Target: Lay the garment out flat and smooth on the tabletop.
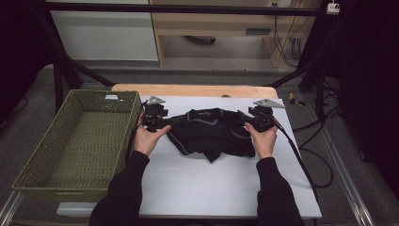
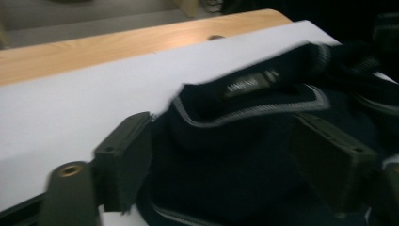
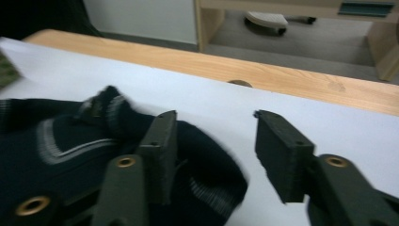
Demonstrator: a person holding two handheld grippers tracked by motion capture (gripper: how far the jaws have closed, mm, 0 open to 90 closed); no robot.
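Two tools are down at the far half of the worktop [image 1: 202,188], one at each end of a dark garment [image 1: 211,134] that lies bunched on the white sheet covering it. Left tool [image 1: 157,118], held in the person's left hand [image 1: 147,137], sits at the garment's left edge, and in the left gripper view its jaws stand wide apart with the dark knit [image 2: 244,155] filling the space between them, pale trim and a neck label facing the camera; nothing is pinched. Right tool [image 1: 256,118], in the right hand [image 1: 264,140], is at the garment's right edge, and in the right gripper view its jaws are spread too: the near-side jaw rests against the cloth [image 3: 94,155] while the other hangs over bare white sheet, so no grip there either. Beside the left tool, a green woven basket [image 1: 35,162] sits along the worktop's left side. Beyond the white sheet a strip of bare wood [image 3: 291,77] shows at the far edge, and black cables [image 1: 306,165] trail off to the right.
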